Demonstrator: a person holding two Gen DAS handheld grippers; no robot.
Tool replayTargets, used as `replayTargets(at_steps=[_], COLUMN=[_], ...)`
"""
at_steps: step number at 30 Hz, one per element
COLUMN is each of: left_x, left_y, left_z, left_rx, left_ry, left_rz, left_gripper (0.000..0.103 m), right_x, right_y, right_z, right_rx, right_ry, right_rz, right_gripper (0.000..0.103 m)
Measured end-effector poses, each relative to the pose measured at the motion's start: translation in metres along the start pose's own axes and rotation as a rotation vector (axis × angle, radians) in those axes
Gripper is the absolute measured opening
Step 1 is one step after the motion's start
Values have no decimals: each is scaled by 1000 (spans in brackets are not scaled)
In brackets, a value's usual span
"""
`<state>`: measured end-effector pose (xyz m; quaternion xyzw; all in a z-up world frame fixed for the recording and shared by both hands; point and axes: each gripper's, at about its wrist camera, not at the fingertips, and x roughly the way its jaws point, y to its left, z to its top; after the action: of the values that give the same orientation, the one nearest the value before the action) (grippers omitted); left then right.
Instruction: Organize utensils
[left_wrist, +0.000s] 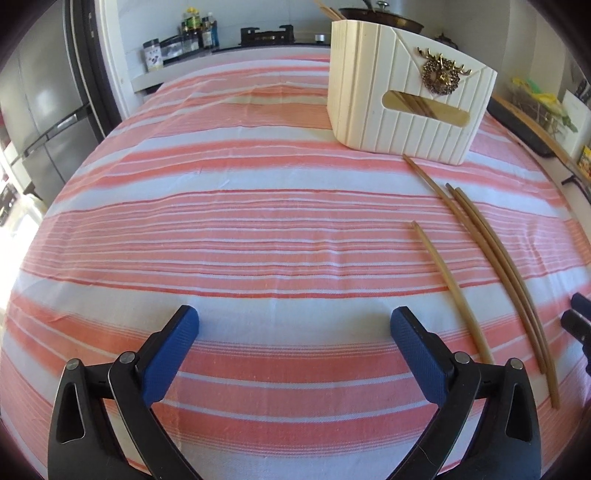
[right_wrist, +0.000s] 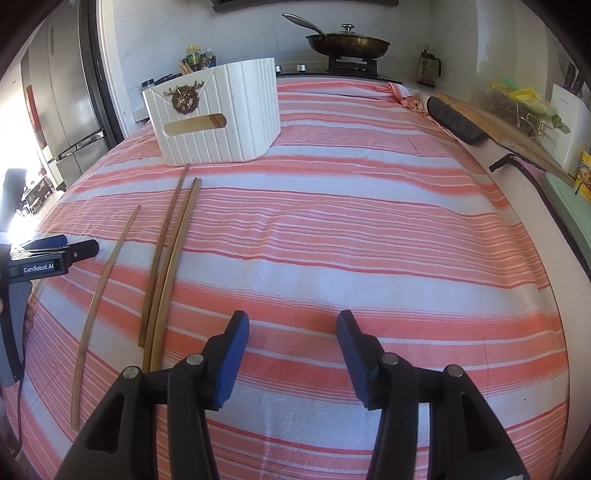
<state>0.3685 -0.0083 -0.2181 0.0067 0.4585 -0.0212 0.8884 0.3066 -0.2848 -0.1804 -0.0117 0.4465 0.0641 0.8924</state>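
Plainly, the left gripper (left_wrist: 294, 325) is holding its jaws spread wide over the striped cloth (left_wrist: 258, 229) on the desk with nothing between them, and the right gripper (right_wrist: 293, 330) is hovering with its jaws partly open and likewise gripping nothing. Four chopsticks (right_wrist: 166, 266) are lying on the cloth between the two grippers, one (right_wrist: 105, 273) apart from the rest toward the left gripper and three lying close together. Beyond their far tips a white ribbed box (right_wrist: 221, 122) is standing on the cloth, with more chopsticks showing through its slot.
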Motion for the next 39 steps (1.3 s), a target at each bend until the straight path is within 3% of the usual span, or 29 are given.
replayTargets(at_steps=[39], left_x=[-1], left_y=[-1], left_z=[-1], left_rx=[1], left_ry=[-1], left_rz=[-1], left_gripper=[103], right_x=[2], right_y=[3], right_z=[0], right_rx=[-27], right_ry=[4], right_rz=[-28], right_gripper=[52])
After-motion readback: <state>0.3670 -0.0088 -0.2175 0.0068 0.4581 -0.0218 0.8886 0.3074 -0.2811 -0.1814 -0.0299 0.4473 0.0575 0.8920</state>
